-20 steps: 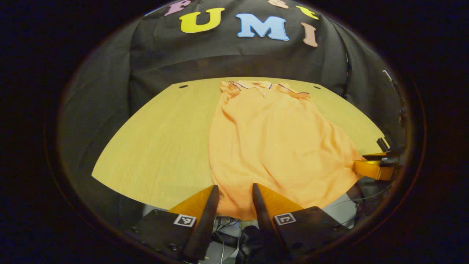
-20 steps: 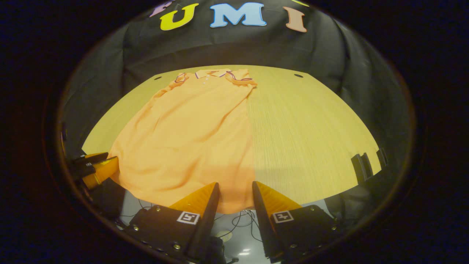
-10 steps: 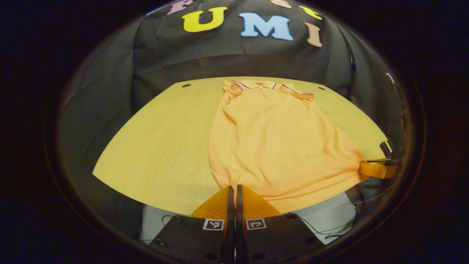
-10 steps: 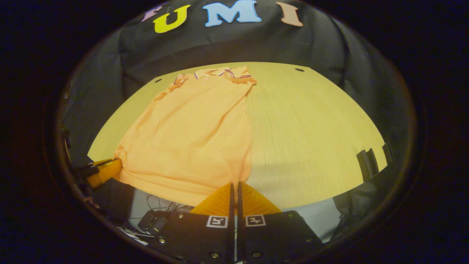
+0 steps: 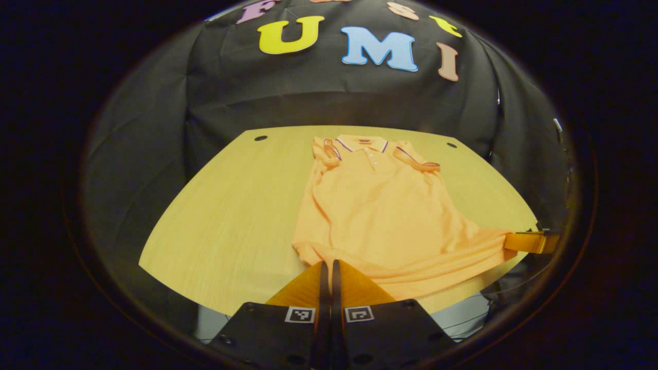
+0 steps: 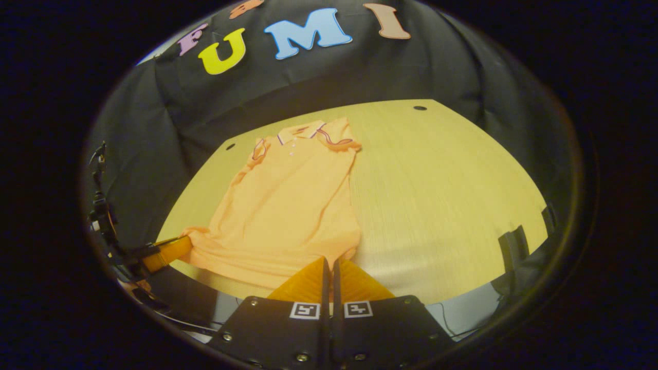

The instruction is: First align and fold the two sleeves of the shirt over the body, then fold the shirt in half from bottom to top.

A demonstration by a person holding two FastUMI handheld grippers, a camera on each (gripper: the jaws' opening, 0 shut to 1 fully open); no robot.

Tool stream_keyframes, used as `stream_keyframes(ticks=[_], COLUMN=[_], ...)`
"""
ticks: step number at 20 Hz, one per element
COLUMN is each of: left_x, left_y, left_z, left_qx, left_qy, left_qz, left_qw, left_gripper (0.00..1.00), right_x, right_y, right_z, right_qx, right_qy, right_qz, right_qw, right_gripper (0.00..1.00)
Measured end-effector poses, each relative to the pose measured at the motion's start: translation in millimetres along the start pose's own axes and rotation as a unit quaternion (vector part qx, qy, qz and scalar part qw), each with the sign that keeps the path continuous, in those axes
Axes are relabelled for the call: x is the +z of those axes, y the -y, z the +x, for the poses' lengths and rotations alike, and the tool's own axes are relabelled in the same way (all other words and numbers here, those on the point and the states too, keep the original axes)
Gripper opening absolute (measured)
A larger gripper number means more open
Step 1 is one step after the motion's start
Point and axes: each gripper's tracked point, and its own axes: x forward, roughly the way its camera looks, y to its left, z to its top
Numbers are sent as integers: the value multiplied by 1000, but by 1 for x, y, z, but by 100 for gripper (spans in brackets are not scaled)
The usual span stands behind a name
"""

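While fingers (image 5: pixel 321 270) pinch hem, shirt (image 5: pixel 383 205) lies ahead.

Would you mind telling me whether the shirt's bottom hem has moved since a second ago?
Yes. The hem, which hung over the table's near edge, now lies on the tabletop, drawn toward the collar.

The right hand-held gripper (image 6: pixel 329 263) pinches the orange shirt's (image 6: pixel 293 205) hem above the table (image 6: pixel 437 190).

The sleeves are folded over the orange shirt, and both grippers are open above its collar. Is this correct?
Not quite. In the left gripper view the left gripper is shut on the shirt's bottom hem, and in the right gripper view the right gripper is too.
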Motion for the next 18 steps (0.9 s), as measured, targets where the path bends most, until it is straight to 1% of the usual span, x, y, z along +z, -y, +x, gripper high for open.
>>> stream_keyframes(ticks=[2,4,8,12,13,14,15,18], left_x=[24,54,108,156,167,178,188,218], left_y=[5,7,6,3,2,1,0,-4], left_z=[9,19,59,104,115,127,140,179], left_qx=[-6,-10,-20,-26,-29,-31,-33,-36], left_qy=[11,23,33,39,41,45,47,52], left_qz=[-9,-17,-37,-33,-32,-31,-28,-24], left_qw=[1000,1000,999,998,998,998,998,998], left_gripper=[8,7,7,8,7,8,7,7], right_x=[30,61,116,166,178,191,201,231], right_y=[-1,-4,-6,-8,-8,-9,-8,-7], right_z=[3,12,39,73,81,91,99,128], right_qx=[-3,-4,-11,-21,-24,-28,-31,-43], right_qy=[17,28,45,56,58,61,63,65], right_qz=[-3,-10,-15,-10,-9,-8,-6,-7], right_qw=[1000,1000,999,998,998,998,997,997], right_gripper=[3,3,3,3,3,3,3,3])
